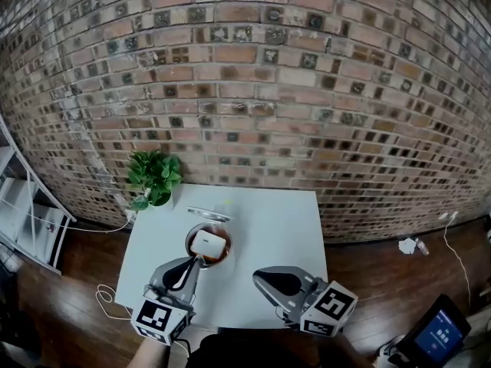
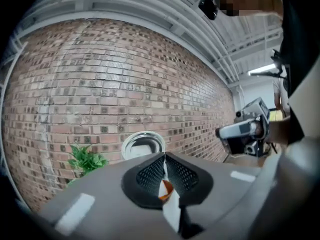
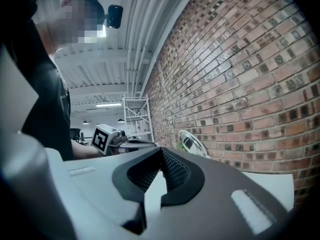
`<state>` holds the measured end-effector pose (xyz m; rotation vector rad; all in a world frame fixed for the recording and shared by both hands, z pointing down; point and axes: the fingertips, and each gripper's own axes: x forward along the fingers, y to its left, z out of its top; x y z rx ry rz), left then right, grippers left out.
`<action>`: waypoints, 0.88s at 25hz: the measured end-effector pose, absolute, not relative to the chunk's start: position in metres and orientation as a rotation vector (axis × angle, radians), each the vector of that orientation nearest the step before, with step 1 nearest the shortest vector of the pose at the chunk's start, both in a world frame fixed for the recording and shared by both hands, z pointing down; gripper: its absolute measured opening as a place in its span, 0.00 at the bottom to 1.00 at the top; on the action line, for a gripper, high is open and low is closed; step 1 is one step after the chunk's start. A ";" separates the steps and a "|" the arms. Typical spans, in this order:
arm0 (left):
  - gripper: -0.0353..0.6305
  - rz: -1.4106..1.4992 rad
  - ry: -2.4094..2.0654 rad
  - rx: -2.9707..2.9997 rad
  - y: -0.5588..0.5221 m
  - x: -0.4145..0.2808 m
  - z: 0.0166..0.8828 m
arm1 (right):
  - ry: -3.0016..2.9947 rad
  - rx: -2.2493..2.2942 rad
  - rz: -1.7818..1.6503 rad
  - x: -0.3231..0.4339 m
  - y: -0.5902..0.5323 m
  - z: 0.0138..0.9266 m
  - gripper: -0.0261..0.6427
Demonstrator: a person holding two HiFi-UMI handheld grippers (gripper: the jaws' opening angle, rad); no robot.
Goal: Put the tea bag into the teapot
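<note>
**A:** Where is the tea bag (image 1: 209,242)?

**B:** Right over the teapot (image 1: 222,259), lying flat across its mouth with the long side running left to right. My left tongs (image 1: 196,261) reach in from the teapot's near left. They are pinched tight on the bag's near edge, and a white sliver shows between the pads (image 2: 164,171).

**A:** And the right tongs (image 1: 258,277)?

**B:** Closed on nothing, well to the teapot's right above the table (image 1: 268,221). The left is the nearer one by far.

**A:** What does the drop turn on?

**B:** I think it's the bag's length against the opening. It spans most of the mouth, so I'd tip it end-down before letting go. The lid (image 1: 207,214) lies behind the teapot, out of the way.
</note>
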<state>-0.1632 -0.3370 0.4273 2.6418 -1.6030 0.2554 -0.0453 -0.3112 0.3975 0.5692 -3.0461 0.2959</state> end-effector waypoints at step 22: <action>0.06 0.904 -1.336 2.682 -0.422 -0.162 0.510 | -3.036 0.655 0.303 -0.054 -0.348 0.395 0.04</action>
